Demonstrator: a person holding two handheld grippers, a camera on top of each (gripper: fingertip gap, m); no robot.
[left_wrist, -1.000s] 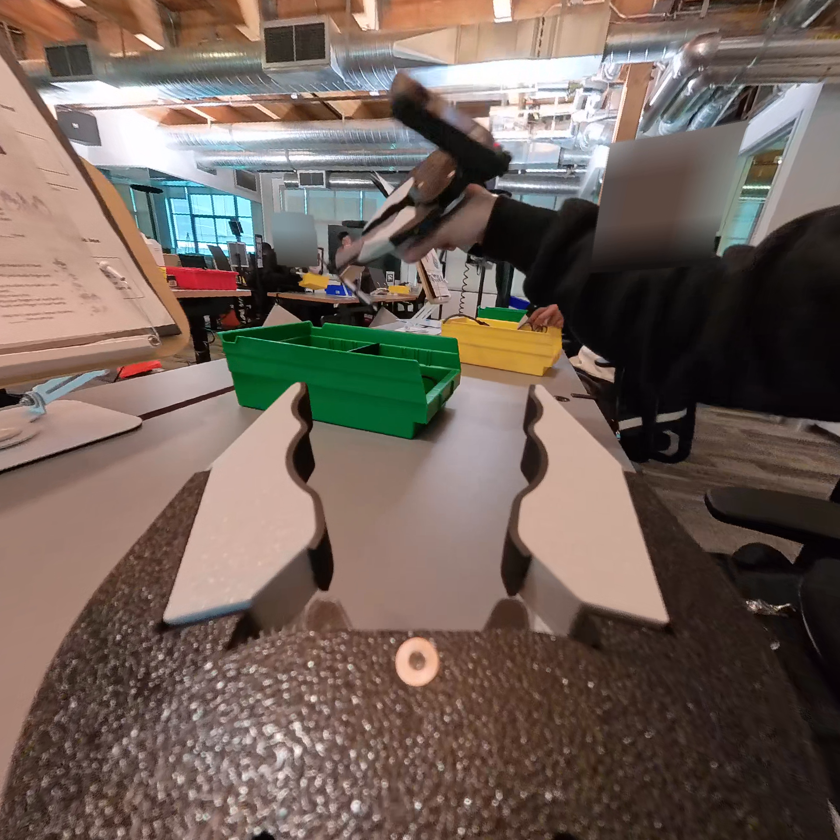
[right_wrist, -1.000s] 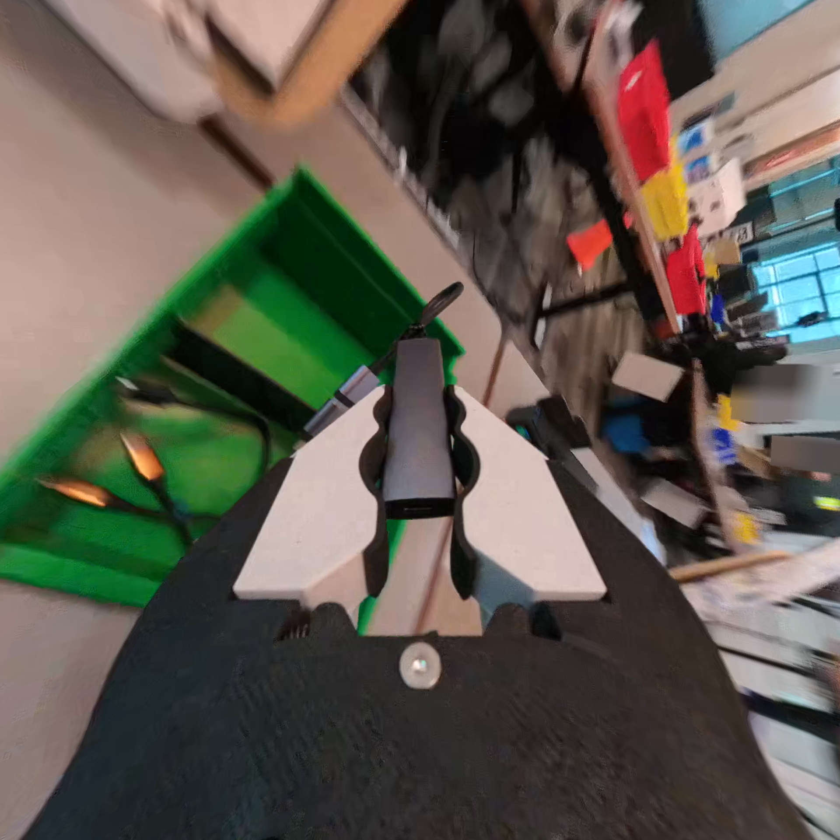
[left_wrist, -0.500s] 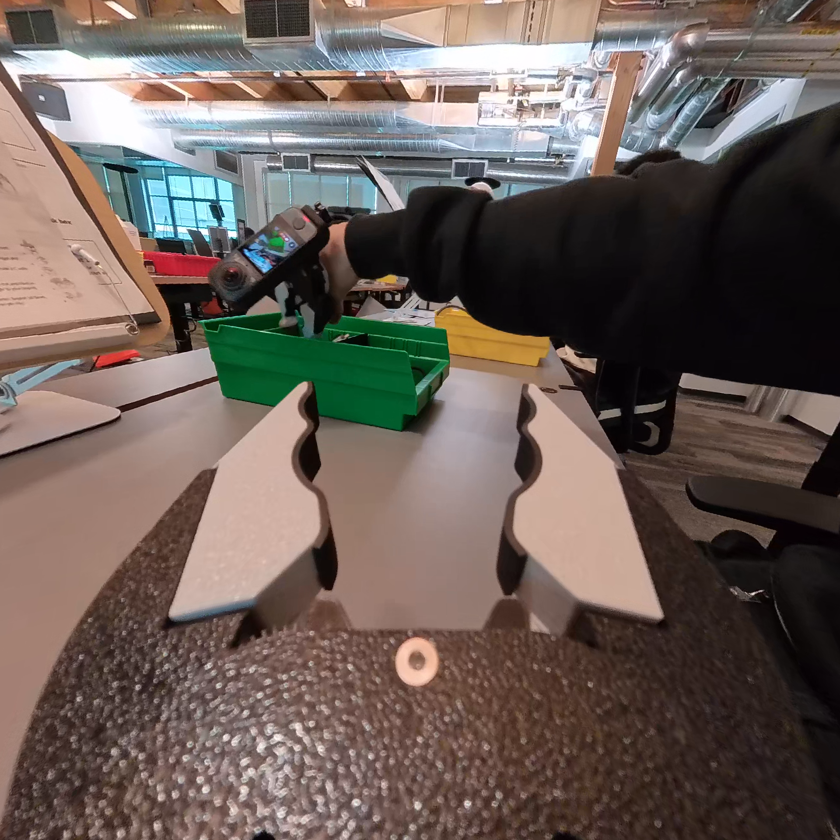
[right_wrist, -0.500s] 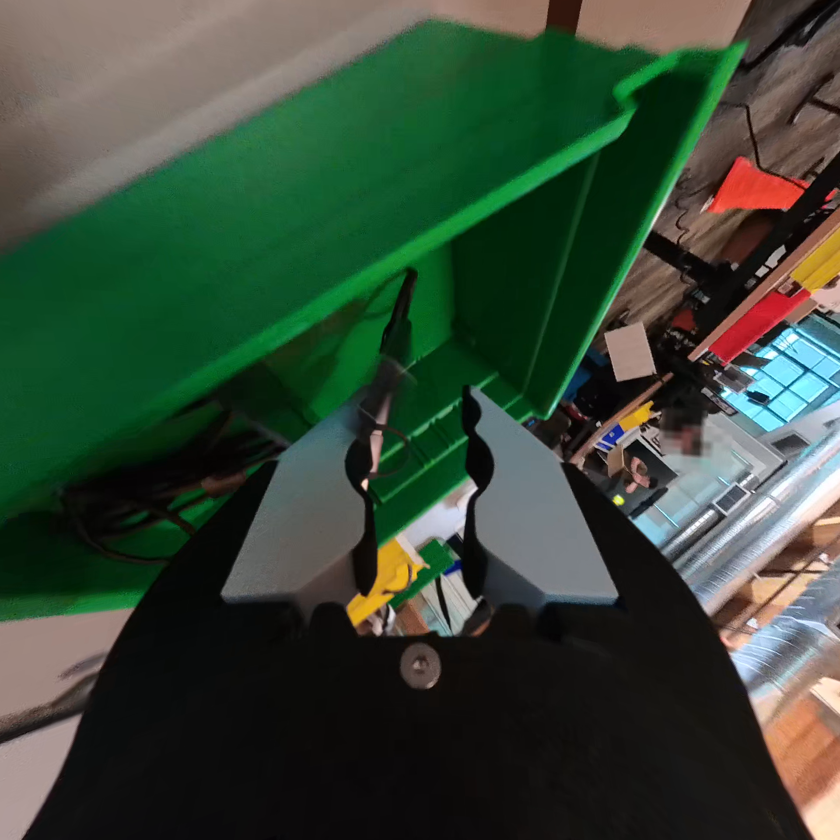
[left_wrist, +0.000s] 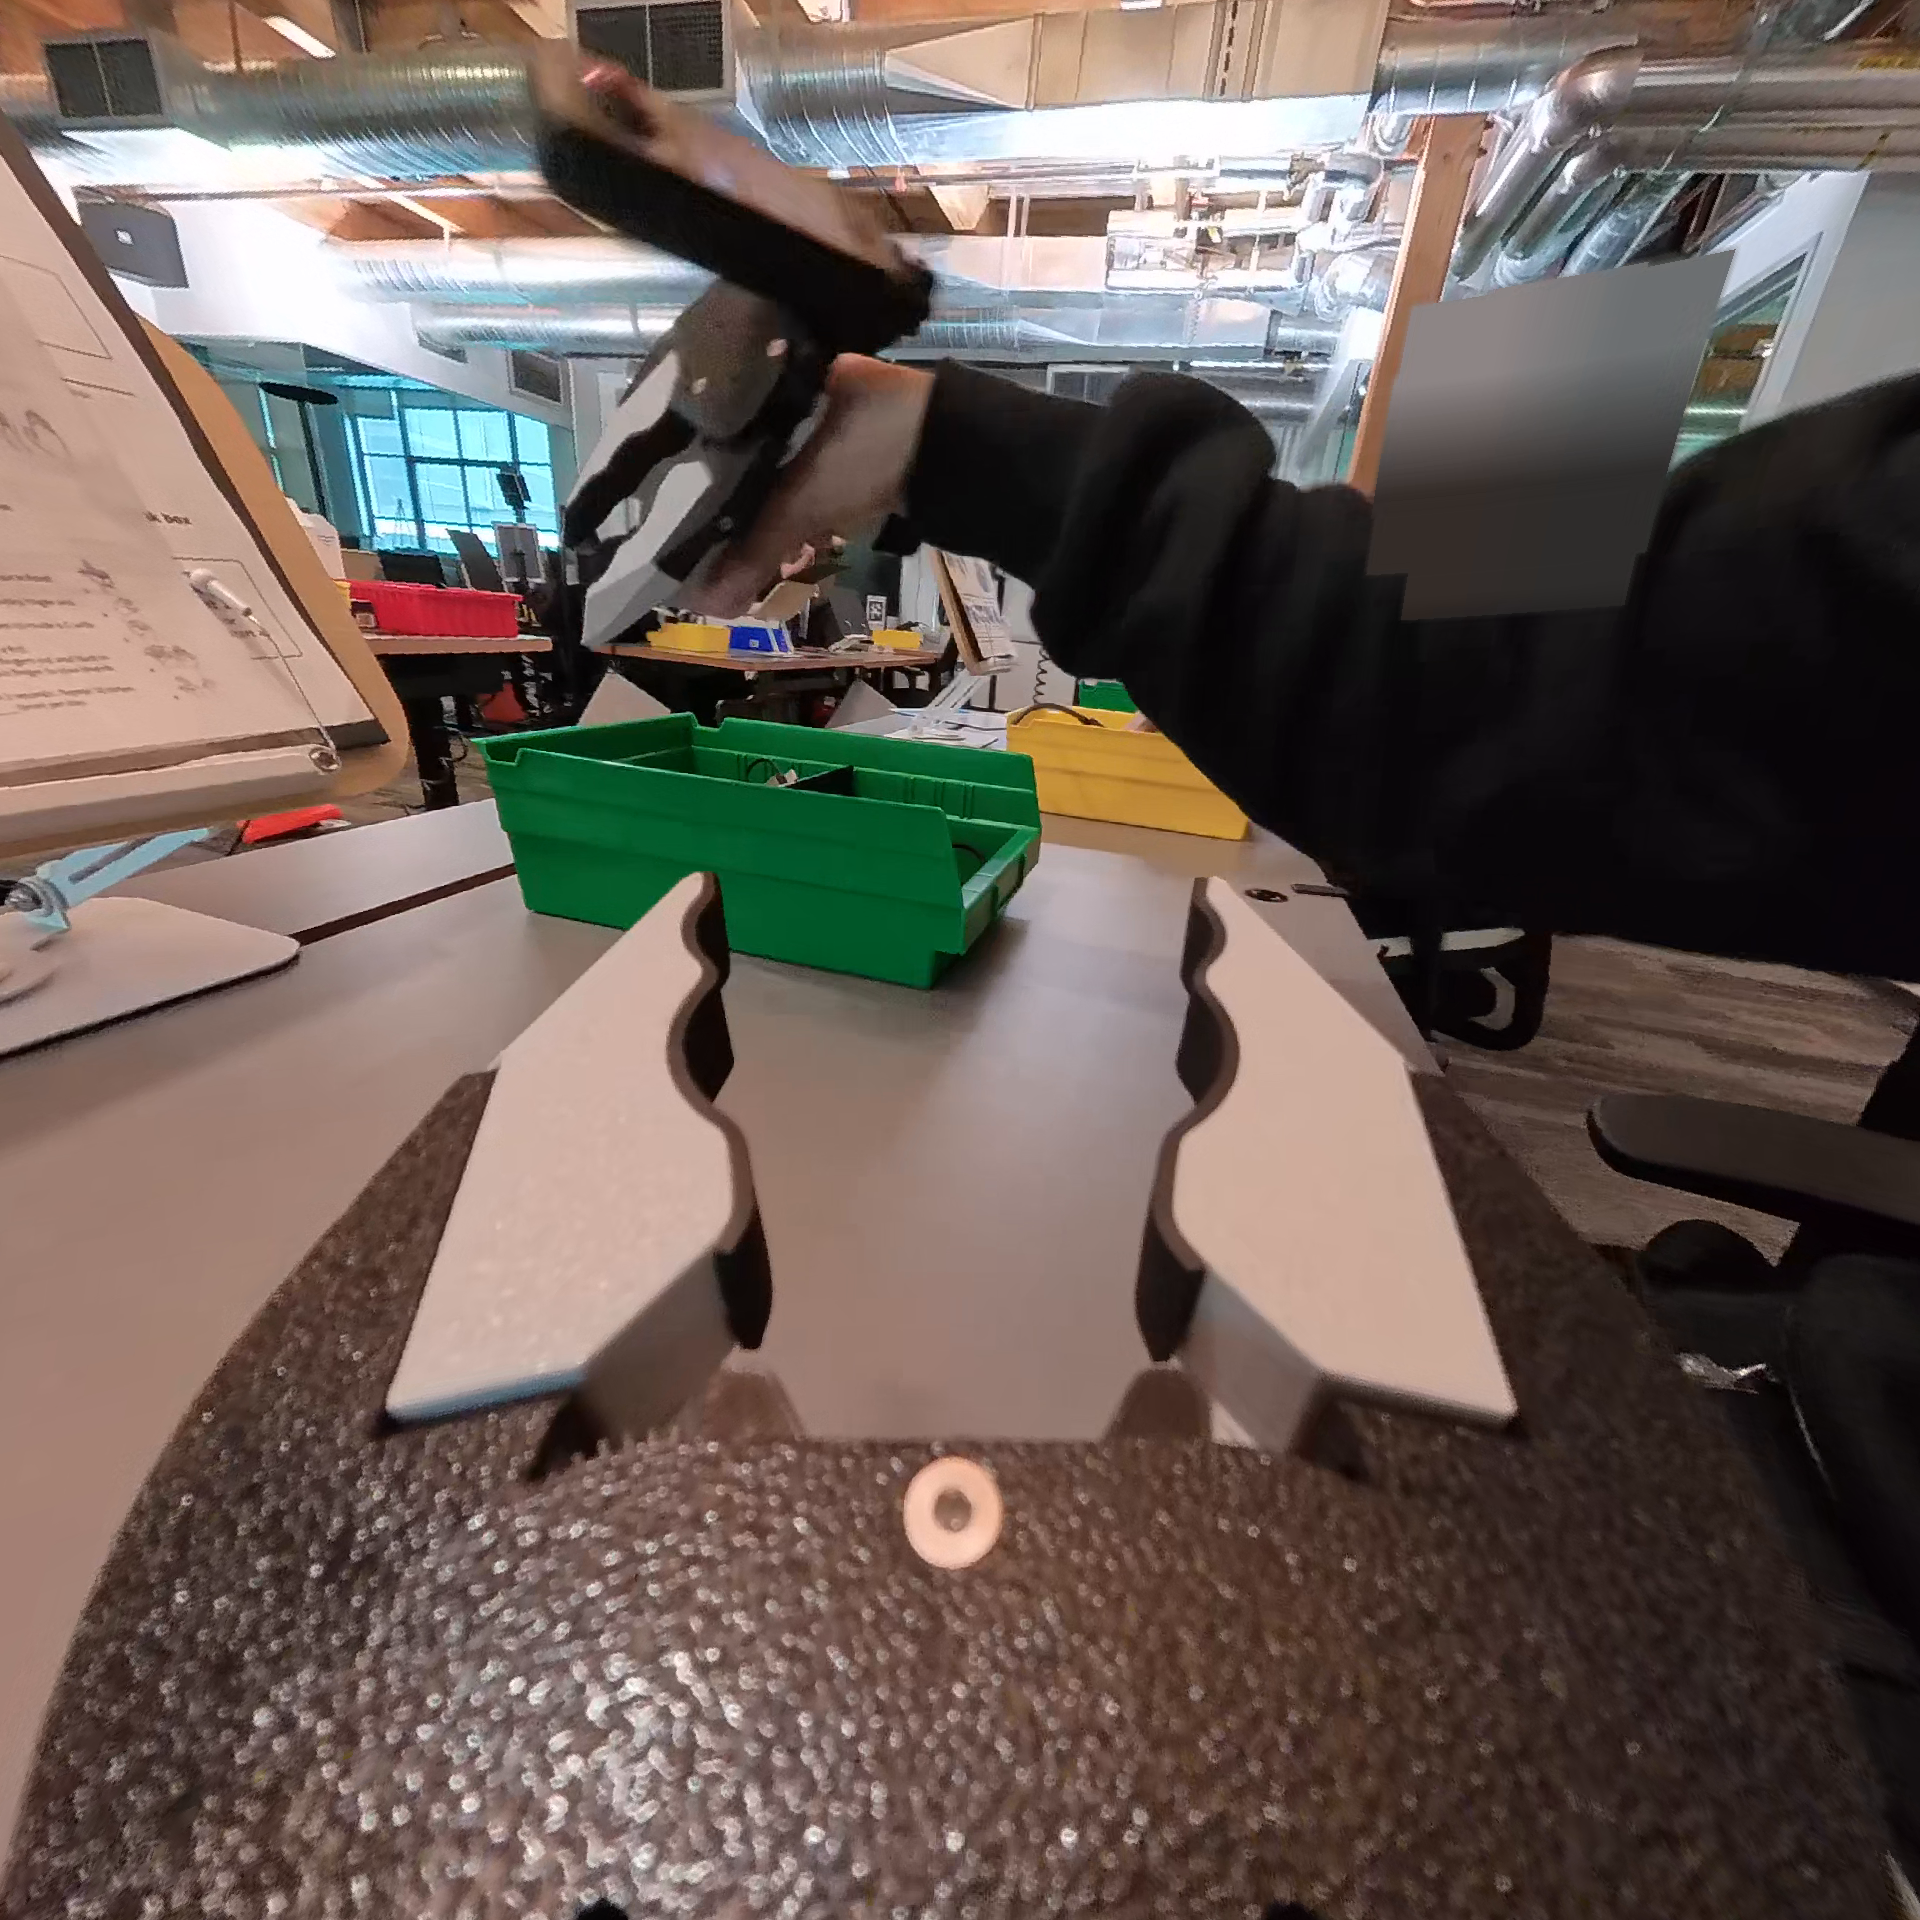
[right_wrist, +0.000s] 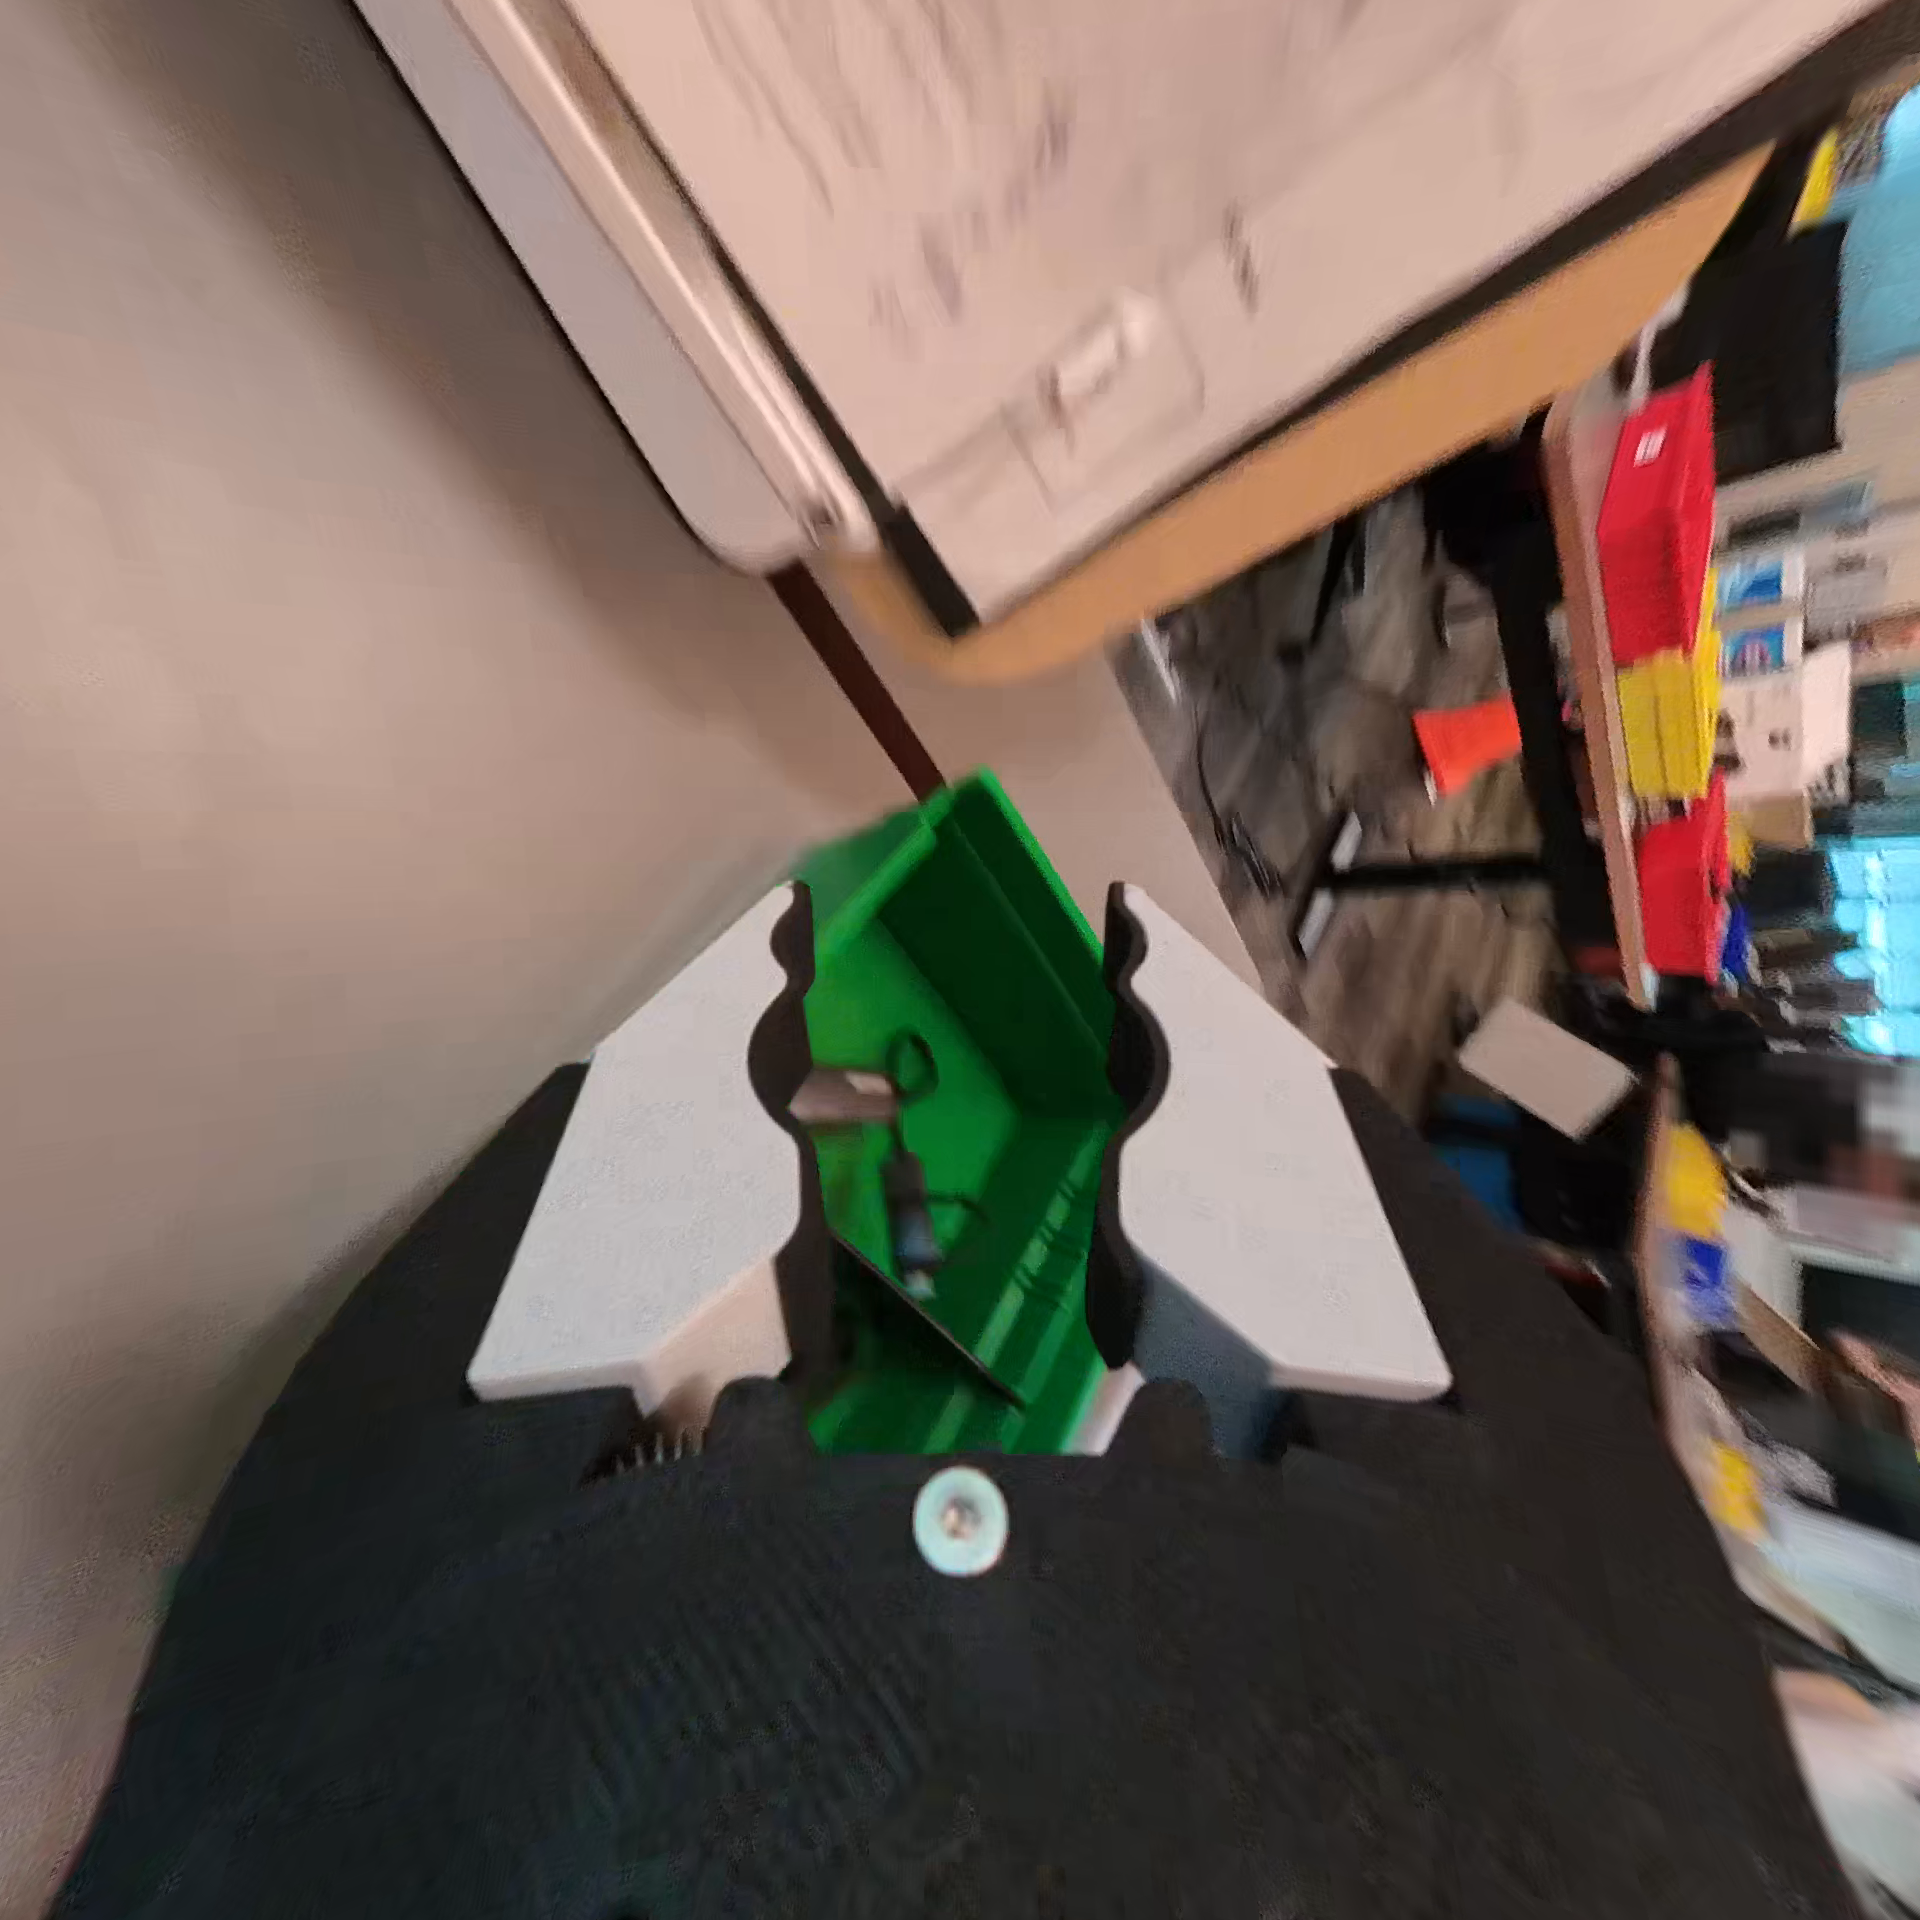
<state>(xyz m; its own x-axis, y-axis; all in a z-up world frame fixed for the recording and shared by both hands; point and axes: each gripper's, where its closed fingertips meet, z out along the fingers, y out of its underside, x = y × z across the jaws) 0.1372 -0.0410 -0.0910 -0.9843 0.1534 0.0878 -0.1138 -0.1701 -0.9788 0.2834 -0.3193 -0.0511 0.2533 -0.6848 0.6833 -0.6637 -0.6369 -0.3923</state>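
Observation:
My right gripper (right_wrist: 956, 904) is open and empty, raised above the green bin (right_wrist: 987, 966). A grey adapter (right_wrist: 842, 1101) with a black cable and plug (right_wrist: 914, 1226) lies inside the bin, seen between my fingers. In the left wrist view the right gripper (left_wrist: 623, 561) hangs in the air above the green bin (left_wrist: 769, 842), held by a hand in a black sleeve (left_wrist: 1247, 623). My left gripper (left_wrist: 951, 935) is wide open and empty, low over the grey table (left_wrist: 935, 1195), just in front of the bin.
A document stand with papers (left_wrist: 125, 582) stands at the left on a white base (left_wrist: 135, 966); it also shows in the right wrist view (right_wrist: 1039, 260). A yellow bin (left_wrist: 1122, 769) sits behind the green one. A black chair (left_wrist: 1766, 1164) is at the table's right edge. About 30 cm separates my left fingertips from my right.
My right gripper held the grey adapter, dipped into the green bin, let it go, and has risen open and empty. The left gripper has stayed put.

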